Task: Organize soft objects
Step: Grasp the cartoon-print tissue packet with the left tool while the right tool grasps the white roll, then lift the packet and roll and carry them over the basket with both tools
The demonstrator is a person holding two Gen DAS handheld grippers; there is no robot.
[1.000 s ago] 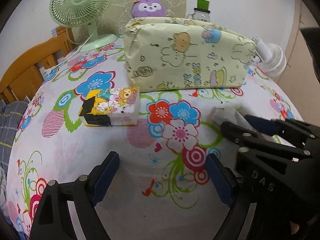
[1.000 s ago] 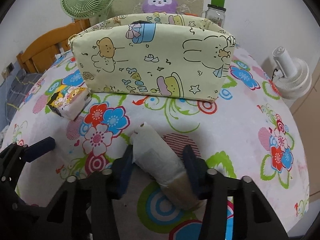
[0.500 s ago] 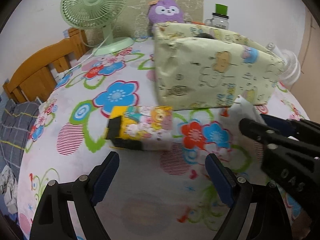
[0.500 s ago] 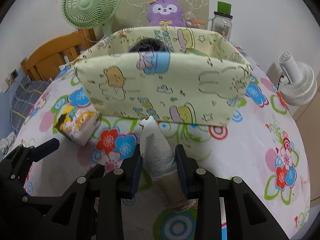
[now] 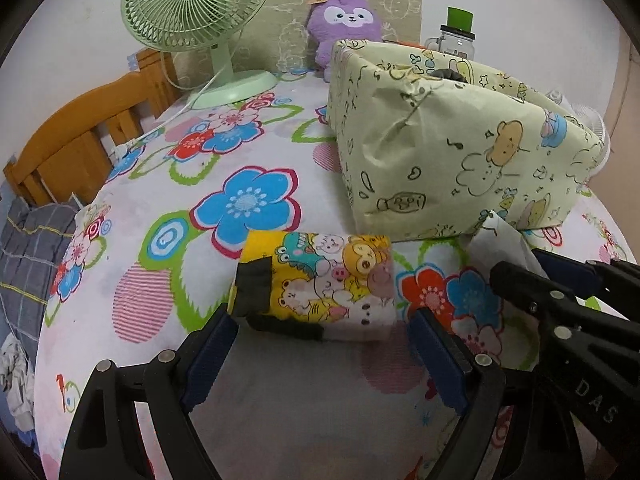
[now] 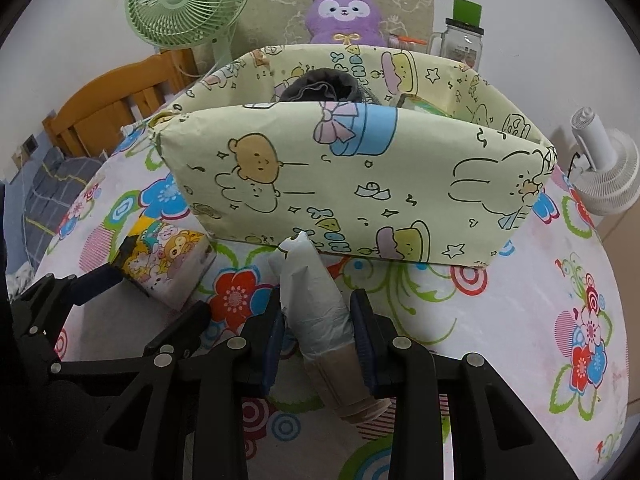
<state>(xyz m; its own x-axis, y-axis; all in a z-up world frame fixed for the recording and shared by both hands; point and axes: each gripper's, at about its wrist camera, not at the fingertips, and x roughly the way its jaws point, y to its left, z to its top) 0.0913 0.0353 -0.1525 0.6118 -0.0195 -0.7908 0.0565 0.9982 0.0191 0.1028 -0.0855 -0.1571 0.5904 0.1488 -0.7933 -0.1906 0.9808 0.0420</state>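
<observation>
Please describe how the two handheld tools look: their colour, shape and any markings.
Both the left tool and the right tool are black plastic frames with silver round bolts. Each finger ends in a dark blue ribbed pad. White letters "DAS" mark the right tool's side. No cables or sleeves show.

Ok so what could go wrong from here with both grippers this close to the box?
The right gripper pinches the white roll near one end, so it may droop and catch the fabric box wall. The open left gripper barely straddles the cartoon pack and could push it away.

Storage box (image 6: 360, 184) contents mostly hidden behind wall
</observation>
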